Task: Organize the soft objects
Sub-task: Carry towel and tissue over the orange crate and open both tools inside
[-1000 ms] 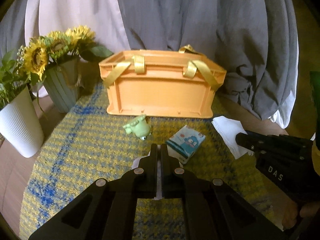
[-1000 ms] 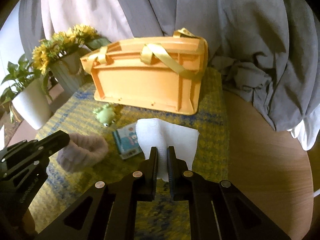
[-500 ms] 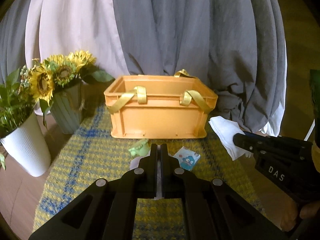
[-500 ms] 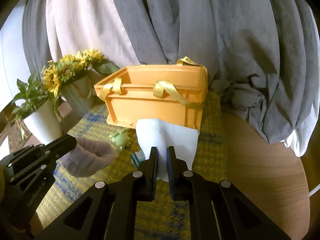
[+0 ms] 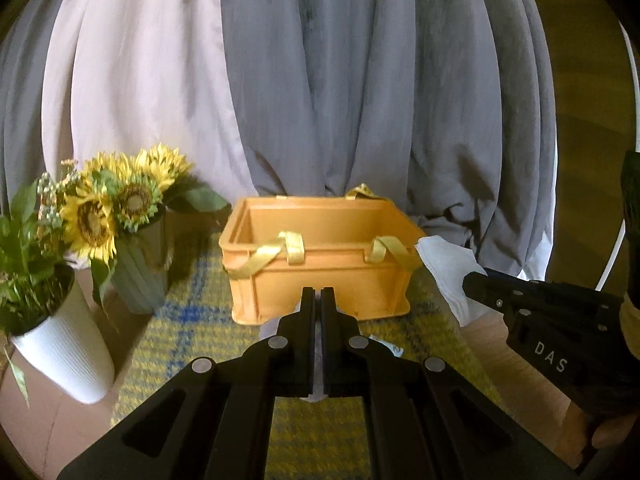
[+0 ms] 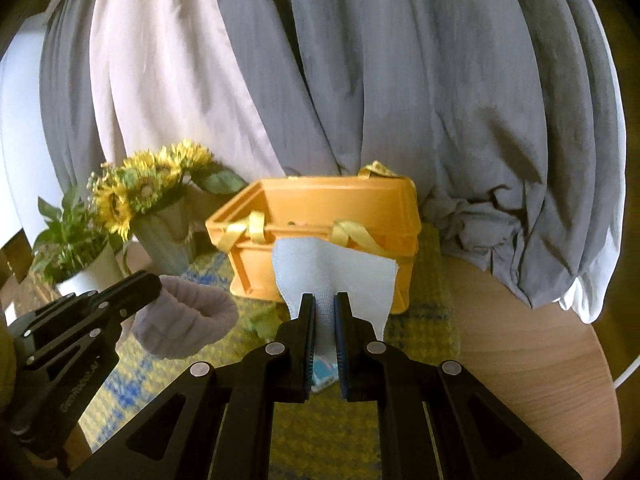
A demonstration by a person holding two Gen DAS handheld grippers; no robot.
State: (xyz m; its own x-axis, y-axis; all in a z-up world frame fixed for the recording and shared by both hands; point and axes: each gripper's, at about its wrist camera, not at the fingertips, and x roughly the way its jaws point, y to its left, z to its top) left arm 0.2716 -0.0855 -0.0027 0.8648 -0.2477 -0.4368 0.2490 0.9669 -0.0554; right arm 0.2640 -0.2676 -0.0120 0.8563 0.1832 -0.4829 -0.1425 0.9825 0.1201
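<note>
Both grippers are clamped on something soft and held up in front of the orange crate [image 6: 320,216]. Right gripper [image 6: 324,304]: its jaws are pressed together on a white cloth [image 6: 340,276], which fans upward from the pinch and hides part of the crate's near wall. Left gripper [image 5: 318,300]: its jaws are nearly together on a pale fuzzy band [image 6: 188,320], seen in the right wrist view as a fluffy loop hanging from its tips; in its own view only a sliver of pale stuff shows between the jaws.

The step in hand looks like carrying — both pieces are off the mat and short of the crate's open top. Next, I judge, each must go over the near rim and be let go inside; the limp cloth may drape over the rim or snag on the yellow ribbon handles [image 5: 276,252], so it wants to be well over the opening first.

The crate is hard, ribbed plastic with satin-looking straps. It stands on a woven yellow-and-blue checked mat [image 5: 192,332] on a round wooden table [image 6: 520,352]. A small printed packet [image 6: 322,376] lies below the right jaws, mostly hidden. Left of the crate stand sunflowers [image 5: 108,208] in a ribbed green vase and a leafy plant in a ribbed white pot [image 5: 64,352] — grey and pale curtains [image 5: 320,80] hang behind.
</note>
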